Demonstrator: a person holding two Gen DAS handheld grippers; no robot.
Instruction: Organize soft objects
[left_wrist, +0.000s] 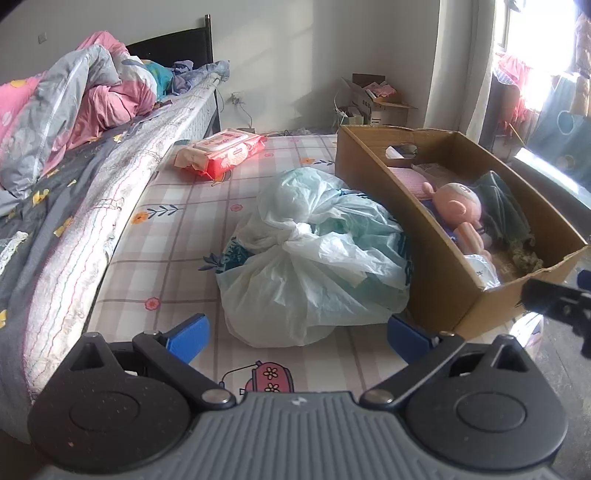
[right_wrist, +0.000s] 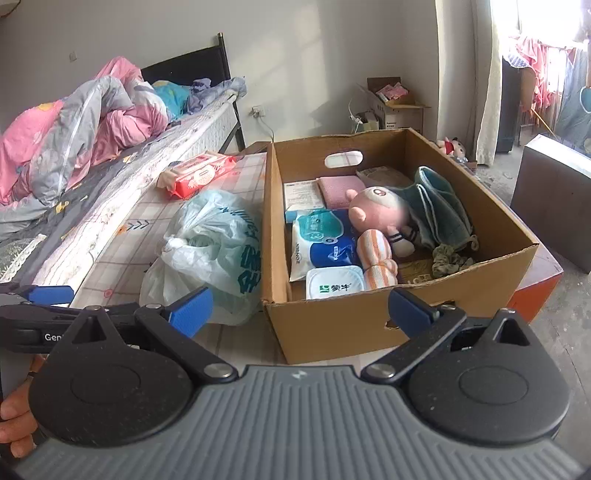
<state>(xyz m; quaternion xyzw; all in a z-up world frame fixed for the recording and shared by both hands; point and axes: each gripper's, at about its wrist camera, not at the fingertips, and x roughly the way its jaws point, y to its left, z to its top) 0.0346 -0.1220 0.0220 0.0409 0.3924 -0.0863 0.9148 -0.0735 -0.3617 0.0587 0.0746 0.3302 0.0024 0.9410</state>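
Note:
A knotted pale plastic bag lies on the checked sheet, left of a cardboard box. Inside the box are a pink doll, a green towel, an orange striped cloth roll, a pink cloth and a wipes pack. My left gripper is open just in front of the bag, holding nothing. My right gripper is open before the box's near wall, also holding nothing.
A red wipes pack lies further back beside the raised bed with a pink and grey quilt. Another open carton stands by the far wall. A small doll sits near the curtain, and a dark cabinet stands right.

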